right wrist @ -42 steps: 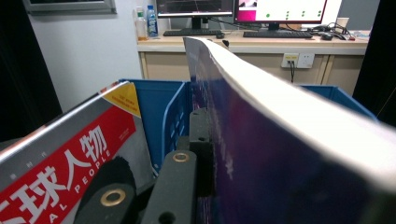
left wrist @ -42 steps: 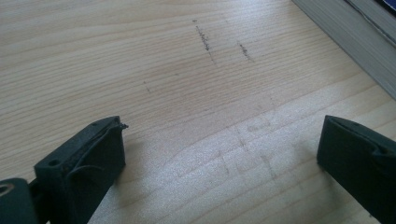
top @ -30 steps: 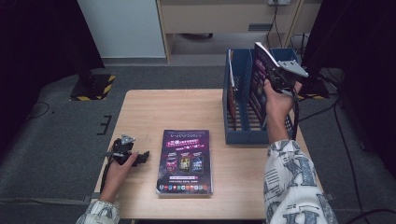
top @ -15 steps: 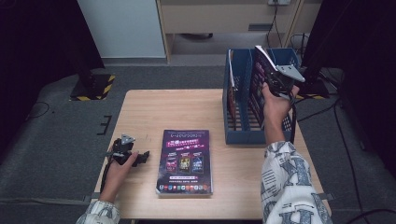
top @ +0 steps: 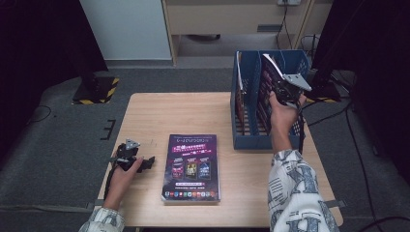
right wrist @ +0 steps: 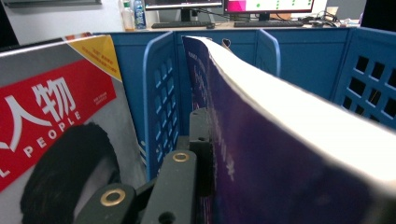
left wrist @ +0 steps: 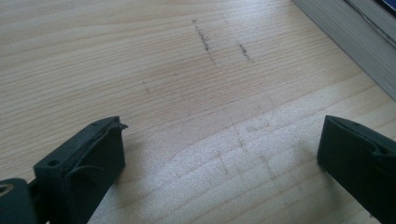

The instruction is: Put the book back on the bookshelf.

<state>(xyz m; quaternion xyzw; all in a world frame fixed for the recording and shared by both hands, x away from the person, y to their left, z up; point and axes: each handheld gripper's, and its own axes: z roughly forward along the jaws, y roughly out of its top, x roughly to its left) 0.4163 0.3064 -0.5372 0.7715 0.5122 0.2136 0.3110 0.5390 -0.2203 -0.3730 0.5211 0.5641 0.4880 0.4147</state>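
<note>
Purple book (top: 269, 77), clamped in the right tool (top: 285, 89), stands inside the blue rack (top: 241, 121) beside a magazine (right wrist: 51, 126); left tool (top: 145, 163) open.

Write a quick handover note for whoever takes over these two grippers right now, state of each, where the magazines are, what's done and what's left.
Right gripper: shut on the purple magazine, held over a slot of the blue file rack.
Left gripper: open, holding nothing, low over the table.
Done: a red-titled magazine stands in the rack.
Left: seat and release the held one; the second purple magazine lies flat on the table, probably next.
</note>
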